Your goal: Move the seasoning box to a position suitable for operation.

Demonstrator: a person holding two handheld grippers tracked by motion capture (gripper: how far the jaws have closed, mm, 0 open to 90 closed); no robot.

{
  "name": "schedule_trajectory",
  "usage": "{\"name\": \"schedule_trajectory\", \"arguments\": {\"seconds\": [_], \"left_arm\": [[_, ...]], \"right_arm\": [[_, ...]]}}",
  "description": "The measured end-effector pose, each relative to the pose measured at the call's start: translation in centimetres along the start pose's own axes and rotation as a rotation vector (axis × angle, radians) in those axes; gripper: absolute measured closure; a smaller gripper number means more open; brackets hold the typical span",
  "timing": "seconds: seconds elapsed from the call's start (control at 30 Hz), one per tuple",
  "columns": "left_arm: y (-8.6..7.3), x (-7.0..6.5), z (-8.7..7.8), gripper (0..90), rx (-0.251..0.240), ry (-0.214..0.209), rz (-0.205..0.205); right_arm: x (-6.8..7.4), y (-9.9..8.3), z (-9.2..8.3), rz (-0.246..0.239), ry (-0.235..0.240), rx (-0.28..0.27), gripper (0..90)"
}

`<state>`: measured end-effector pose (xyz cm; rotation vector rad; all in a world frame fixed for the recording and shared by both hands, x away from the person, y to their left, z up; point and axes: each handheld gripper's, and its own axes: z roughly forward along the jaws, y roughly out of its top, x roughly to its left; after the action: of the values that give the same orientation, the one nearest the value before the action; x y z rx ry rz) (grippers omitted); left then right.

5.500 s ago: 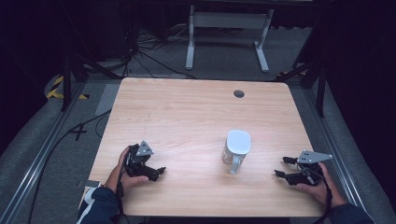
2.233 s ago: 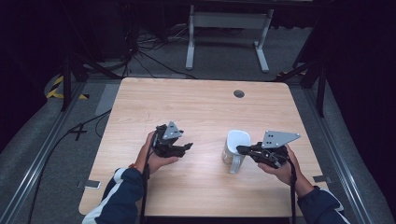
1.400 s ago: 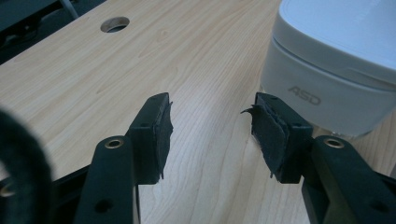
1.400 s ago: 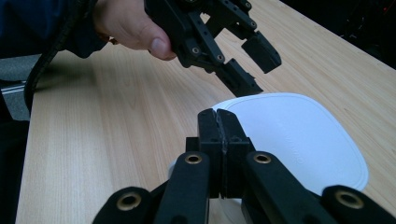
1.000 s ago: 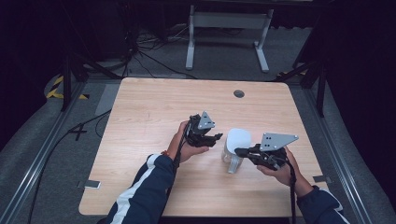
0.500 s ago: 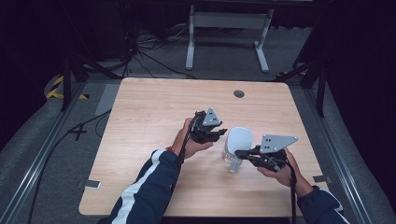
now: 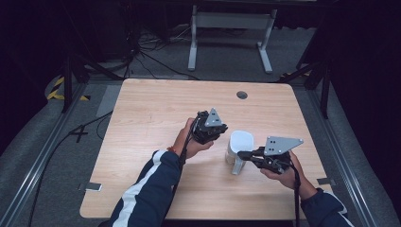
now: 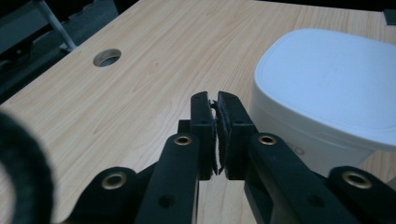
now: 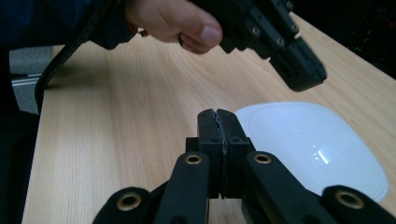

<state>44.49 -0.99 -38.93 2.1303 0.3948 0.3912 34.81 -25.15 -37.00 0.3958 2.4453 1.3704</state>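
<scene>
The lidded white jug (image 7: 239, 150) stands upright between both grippers, nearer the right gripper (image 7: 242, 154), whose jaws are together at its handle side; the left gripper (image 8: 217, 105) has just closed empty beside its lid.

Looking like a lab or recording studio: bare wooden table (image 7: 142, 142) standing on grey carpet, cables (image 7: 142, 52) trailing across the floor, metal stand (image 7: 231, 28) behind, dark surroundings.
</scene>
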Motion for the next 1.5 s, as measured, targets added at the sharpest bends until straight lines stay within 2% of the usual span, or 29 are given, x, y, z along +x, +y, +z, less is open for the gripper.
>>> {"name": "schedule_trajectory", "arguments": {"seconds": [0.17, 0.23, 0.4, 0.57, 0.7, 0.87, 1.07, 1.3, 1.5], "left_arm": [[0.0, -0.1, 0.5, 89.8, 0.012, -0.016, 0.017], [0.1, -0.2, 0.7, 89.8, 0.019, -0.019, 0.014], [0.0, -0.1, 0.9, 89.8, 0.01, -0.01, 0.006], [0.0, 0.0, 1.1, 89.2, 0.015, -0.002, -0.004], [0.1, 0.0, 1.3, 86.8, 0.019, -0.012, -0.003], [0.3, -0.2, 1.5, 87.4, 0.009, -0.025, 0.009], [0.5, -0.4, 1.7, 89.8, 0.019, -0.046, 0.031], [0.6, -0.5, 1.6, 89.4, 0.002, -0.043, 0.023], [0.7, -0.5, 1.3, 88.2, -0.001, -0.041, 0.033]], "right_arm": [[-1.0, -0.1, 0.2, 0.033, -0.028, -0.006, 90.0], [-1.1, -0.3, 0.6, 0.038, -0.026, 0.01, 90.0], [-1.1, -0.3, 0.5, 0.046, -0.017, 0.009, 90.0], [-0.9, -0.4, 0.5, 0.033, -0.009, 0.011, 90.0], [-0.9, -0.4, 0.4, 0.034, -0.003, 0.009, 90.0], [-0.8, -0.5, 0.3, 0.029, 0.0, 0.007, 90.0], [-0.8, -0.6, 0.3, 0.025, 0.002, 0.006, 90.0], [-0.6, -0.6, 0.3, 0.02, 0.01, 0.011, 90.0], [-0.4, -0.7, 0.5, 0.009, 0.019, 0.031, 90.0]]}}
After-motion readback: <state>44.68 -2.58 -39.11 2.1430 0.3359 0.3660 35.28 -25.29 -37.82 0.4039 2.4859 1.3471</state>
